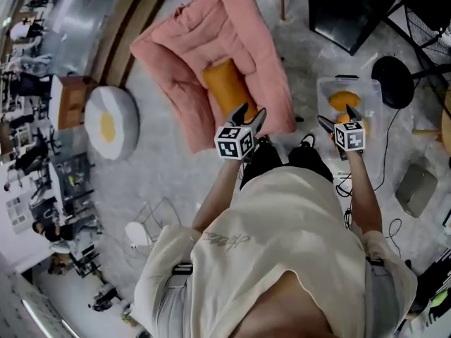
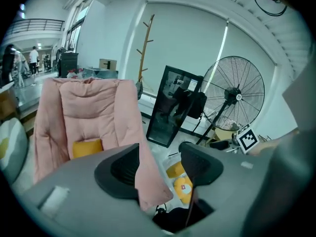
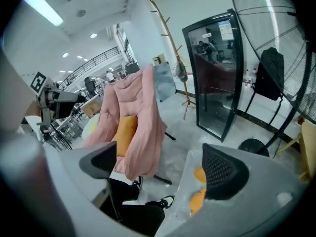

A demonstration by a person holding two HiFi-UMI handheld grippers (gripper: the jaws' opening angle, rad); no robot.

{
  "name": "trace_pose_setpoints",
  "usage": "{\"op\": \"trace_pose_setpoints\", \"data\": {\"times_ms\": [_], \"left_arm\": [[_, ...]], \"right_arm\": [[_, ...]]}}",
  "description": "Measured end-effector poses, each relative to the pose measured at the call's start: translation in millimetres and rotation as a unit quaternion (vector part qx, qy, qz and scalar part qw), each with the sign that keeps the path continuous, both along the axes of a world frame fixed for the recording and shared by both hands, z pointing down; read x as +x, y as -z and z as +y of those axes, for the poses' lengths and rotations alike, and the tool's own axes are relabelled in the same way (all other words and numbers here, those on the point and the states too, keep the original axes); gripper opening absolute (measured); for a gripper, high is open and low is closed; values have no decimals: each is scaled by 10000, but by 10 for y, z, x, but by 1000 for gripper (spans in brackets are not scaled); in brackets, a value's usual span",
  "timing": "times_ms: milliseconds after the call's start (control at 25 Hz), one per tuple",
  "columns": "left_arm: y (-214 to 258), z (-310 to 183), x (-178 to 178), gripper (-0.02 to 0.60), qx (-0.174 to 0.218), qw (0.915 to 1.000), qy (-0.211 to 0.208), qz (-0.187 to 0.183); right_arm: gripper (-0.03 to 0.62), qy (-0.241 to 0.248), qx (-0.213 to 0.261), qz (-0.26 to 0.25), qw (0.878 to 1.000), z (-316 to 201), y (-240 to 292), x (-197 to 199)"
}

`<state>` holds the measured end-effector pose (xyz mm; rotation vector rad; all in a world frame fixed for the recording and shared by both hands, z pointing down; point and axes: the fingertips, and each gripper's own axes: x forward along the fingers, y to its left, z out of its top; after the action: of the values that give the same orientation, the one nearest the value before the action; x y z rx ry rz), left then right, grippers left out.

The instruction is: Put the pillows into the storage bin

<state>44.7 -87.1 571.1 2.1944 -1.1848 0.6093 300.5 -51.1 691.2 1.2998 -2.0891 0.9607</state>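
Note:
An orange pillow [image 1: 227, 86] lies on the seat of a pink padded lounge chair [image 1: 204, 41]. My left gripper [image 1: 251, 113] hovers at the chair's near edge, just short of that pillow, open with nothing between its jaws. A clear storage bin [image 1: 324, 84] stands on the floor to the right and holds two orange pillows [image 1: 343, 100]. My right gripper [image 1: 336, 118] hangs over the bin's near side, open and empty. The left gripper view shows the chair pillow [image 2: 87, 147] and the binned pillows [image 2: 183, 186]. The right gripper view shows the bin [image 3: 190, 172] below its right jaw.
A round white cushion with a yellow centre [image 1: 111, 122] lies on the floor left of the chair. A standing fan [image 2: 238, 98], a black glass cabinet [image 2: 174, 107] and a wooden coat stand [image 2: 144, 53] stand beyond. The person's shoes [image 1: 304, 145] are between chair and bin.

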Motion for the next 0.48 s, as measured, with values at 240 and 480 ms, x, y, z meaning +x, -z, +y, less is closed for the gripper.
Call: {"op": "trace_pose_setpoints", "data": {"times_ms": [240,480], "left_arm": [[-17,132,-571,332,3,9988,485,-102],[-158,122,-1233,395,-111,9958,913,-27]], "right_arm": [[541,536,97,-79,9985,-140,88,-553],[541,911,170,-44,9957,-277,232,-1205]]}}
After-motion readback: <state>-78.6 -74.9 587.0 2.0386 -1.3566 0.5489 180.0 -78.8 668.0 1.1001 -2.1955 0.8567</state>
